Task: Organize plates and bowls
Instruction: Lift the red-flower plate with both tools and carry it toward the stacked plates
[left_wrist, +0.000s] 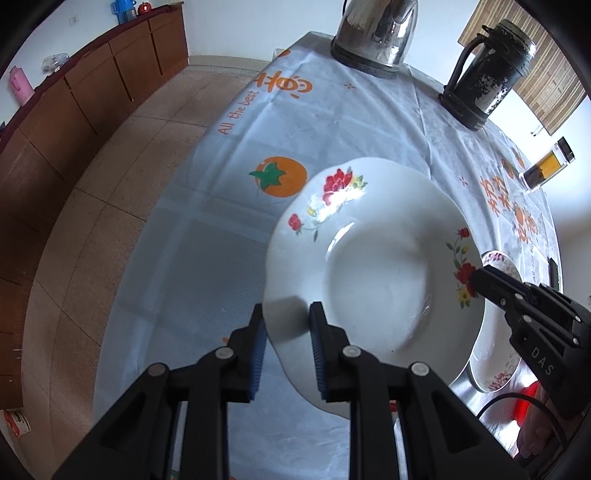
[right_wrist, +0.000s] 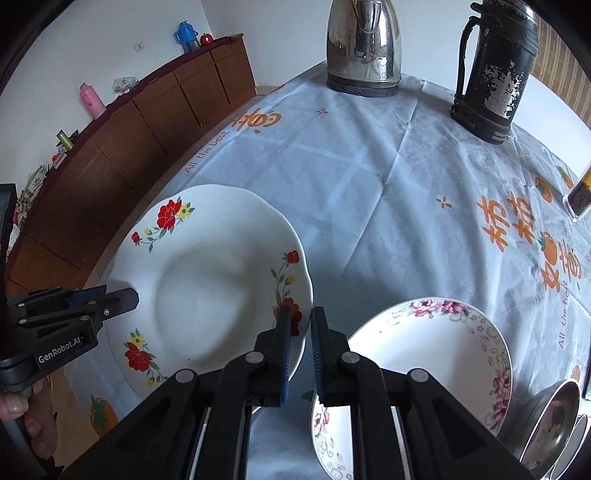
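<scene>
A white deep plate with red flowers (left_wrist: 373, 266) (right_wrist: 207, 280) is held above the table, tilted. My left gripper (left_wrist: 286, 314) has its jaws around the plate's near-left rim, a small gap showing beside the rim; it also shows in the right wrist view (right_wrist: 122, 297). My right gripper (right_wrist: 298, 317) is narrowly parted at the plate's right rim; in the left wrist view (left_wrist: 480, 277) it touches that rim. A second plate with pink flowers (right_wrist: 424, 362) lies on the table, right of the first. A steel bowl (right_wrist: 550, 421) sits at the far right.
The table has a pale cloth with orange prints (right_wrist: 369, 177). A steel kettle (right_wrist: 364, 44), a dark worn flask (right_wrist: 495, 70) and a glass jar (left_wrist: 546, 166) stand at the far side. A brown sideboard (right_wrist: 147, 122) runs along the left wall.
</scene>
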